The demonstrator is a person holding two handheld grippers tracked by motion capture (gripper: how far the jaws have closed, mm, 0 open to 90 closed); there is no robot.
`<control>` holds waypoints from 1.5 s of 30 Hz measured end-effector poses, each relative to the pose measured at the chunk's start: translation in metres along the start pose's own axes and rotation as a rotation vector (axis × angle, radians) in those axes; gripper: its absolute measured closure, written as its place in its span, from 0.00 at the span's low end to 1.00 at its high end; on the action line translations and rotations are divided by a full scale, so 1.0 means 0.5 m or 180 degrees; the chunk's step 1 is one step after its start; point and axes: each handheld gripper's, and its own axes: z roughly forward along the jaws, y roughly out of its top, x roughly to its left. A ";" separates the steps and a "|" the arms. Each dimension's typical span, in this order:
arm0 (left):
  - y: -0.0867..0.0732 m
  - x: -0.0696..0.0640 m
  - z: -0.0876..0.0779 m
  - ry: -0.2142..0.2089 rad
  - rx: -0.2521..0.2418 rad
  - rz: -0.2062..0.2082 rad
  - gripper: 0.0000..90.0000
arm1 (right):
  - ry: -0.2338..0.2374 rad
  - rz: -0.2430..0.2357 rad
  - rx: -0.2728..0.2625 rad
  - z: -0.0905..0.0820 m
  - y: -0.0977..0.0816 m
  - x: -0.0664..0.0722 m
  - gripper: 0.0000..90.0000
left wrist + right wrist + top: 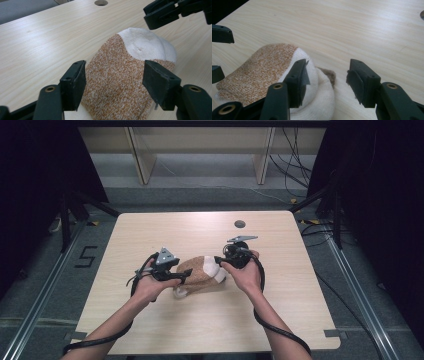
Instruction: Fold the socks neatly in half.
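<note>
The pale wood-grain table (150, 330) lay bare between you and the work, with open board on all sides of it: a wide strip to the near edge, more to the left and right edges, and a long clear run to the far edge, where a small round cable hole (239, 224) sat just right of centre. Beyond that edge was grey floor and the light wooden legs of a shelf unit (142, 165).

The orange-and-white flecked knitted sock bundle with its white heel patch (202, 272) lay on the table a little nearer to you than the middle, between your two hands. In the left gripper view it (117, 82) rose as a rounded hump, speckled orange low down and plain white at the top; in the right gripper view the white part (317, 100) bulged beside a brown scrap of fabric.

Your left tongs (184, 277) pointed inward from the left, spread wide, with the bundle between the jaws but the pads clear of it. Your right tongs (218, 261) pointed inward from the right, also spread, one jaw over the white end and the other over bare wood. Both forearms came in from the near edge, angled toward each other.
</note>
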 end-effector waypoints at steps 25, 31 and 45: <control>-0.033 0.063 -0.077 0.0223 -0.0301 -0.0147 0.27 | -0.0070 -0.0140 -0.0160 -0.074 -0.039 -0.031 0.45; -0.047 0.078 -0.100 0.0309 -0.0322 -0.0222 0.25 | -0.0113 -0.0106 -0.0177 -0.094 -0.057 -0.040 0.44; -0.090 0.101 -0.144 0.0443 -0.0421 -0.0353 0.23 | -0.0225 -0.0044 -0.0278 -0.151 -0.118 -0.069 0.42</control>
